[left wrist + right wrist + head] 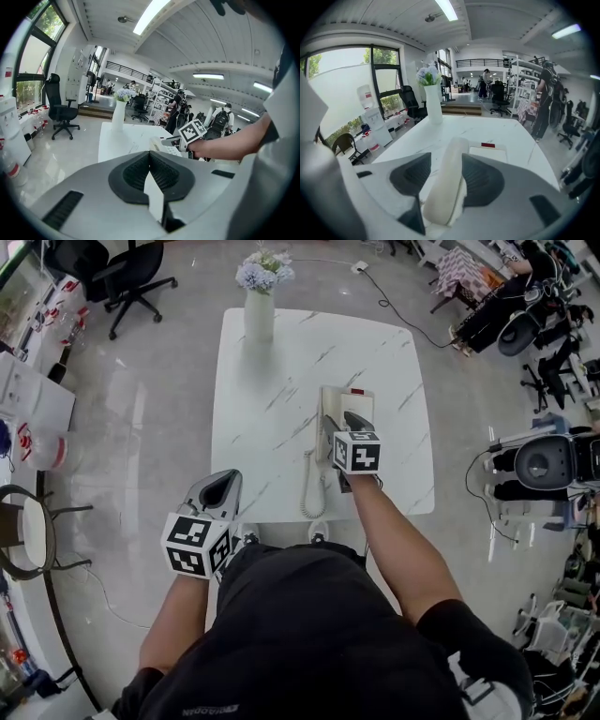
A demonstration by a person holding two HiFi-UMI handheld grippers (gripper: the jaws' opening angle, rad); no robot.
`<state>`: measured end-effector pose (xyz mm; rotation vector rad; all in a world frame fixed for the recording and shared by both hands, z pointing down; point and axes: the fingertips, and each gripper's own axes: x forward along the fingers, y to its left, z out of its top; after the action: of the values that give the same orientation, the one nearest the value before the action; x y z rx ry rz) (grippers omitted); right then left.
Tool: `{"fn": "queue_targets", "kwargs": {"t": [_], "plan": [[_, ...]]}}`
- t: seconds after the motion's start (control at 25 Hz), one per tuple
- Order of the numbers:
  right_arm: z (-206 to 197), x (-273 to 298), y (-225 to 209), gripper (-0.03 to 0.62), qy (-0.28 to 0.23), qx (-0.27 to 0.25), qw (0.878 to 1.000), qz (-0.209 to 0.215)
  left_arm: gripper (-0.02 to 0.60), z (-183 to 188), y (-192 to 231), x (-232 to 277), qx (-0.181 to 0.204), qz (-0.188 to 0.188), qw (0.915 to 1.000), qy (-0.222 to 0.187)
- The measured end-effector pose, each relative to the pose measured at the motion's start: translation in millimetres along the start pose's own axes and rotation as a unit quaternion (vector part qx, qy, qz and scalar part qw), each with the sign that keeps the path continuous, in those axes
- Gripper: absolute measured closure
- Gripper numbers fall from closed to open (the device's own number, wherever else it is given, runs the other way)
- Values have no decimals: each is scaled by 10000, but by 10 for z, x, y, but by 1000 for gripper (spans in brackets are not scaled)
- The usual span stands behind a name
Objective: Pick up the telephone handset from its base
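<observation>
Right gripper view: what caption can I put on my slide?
Open tool straddling the white handset, which lies on its base.

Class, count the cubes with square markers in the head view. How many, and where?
2. One marker cube sits on the left gripper by the table's near edge; the other sits on the right gripper above the telephone. None seems hidden.

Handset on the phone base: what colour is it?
The handset is plain cream-white, seen best in the right gripper view.
</observation>
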<state>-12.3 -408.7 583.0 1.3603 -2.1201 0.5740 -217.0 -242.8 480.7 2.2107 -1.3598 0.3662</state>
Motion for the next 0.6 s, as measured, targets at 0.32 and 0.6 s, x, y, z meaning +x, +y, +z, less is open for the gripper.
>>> {"fn": "queue_targets", "kwargs": {"t": [0.32,0.6], "plan": [[-120,261,-46,401,359,49,9992,-154,580,5,138,15,-71,18,10000,53],[-247,414,-91,380,685,116,9972,-282,580,3,258,12,-121,92,9999,75]]}}
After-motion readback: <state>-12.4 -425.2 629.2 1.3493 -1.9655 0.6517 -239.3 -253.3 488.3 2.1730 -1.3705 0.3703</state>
